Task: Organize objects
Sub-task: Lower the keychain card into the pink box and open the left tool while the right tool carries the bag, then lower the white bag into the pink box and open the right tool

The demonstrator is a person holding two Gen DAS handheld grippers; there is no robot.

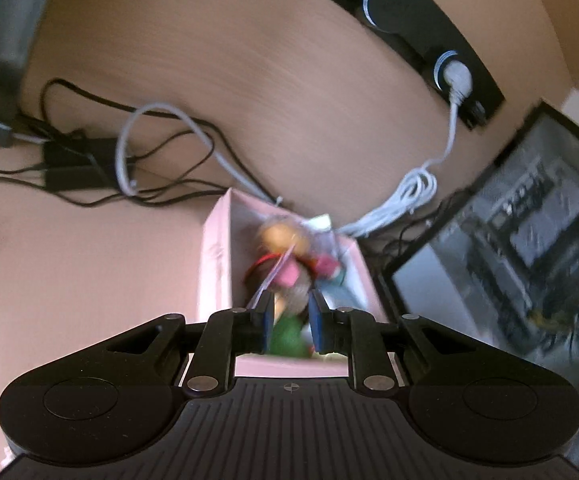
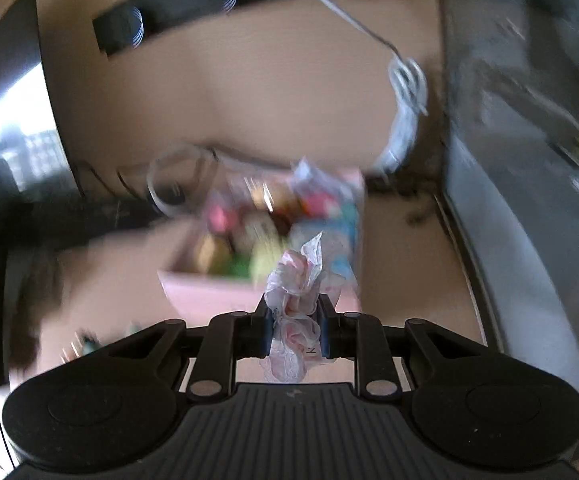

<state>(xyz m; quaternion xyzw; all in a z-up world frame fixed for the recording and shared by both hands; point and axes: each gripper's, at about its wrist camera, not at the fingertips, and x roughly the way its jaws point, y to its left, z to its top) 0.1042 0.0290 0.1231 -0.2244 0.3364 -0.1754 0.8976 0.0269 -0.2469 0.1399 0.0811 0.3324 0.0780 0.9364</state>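
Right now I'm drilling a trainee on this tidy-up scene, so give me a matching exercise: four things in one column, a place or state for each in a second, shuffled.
Things:
1. crumpled wrapper
2. pink box
3. white cable
4. right gripper

Places or states:
a. plugged into the black socket strip
b. shut
c. pinched between blue pads
d. open-topped, holding small colourful items

Pairs: 1-c, 2-d, 3-a, 4-b

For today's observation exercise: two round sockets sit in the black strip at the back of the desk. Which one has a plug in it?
In the left wrist view, the socket nearer the monitor: a white plug and cable hang from it. The other socket is bare.
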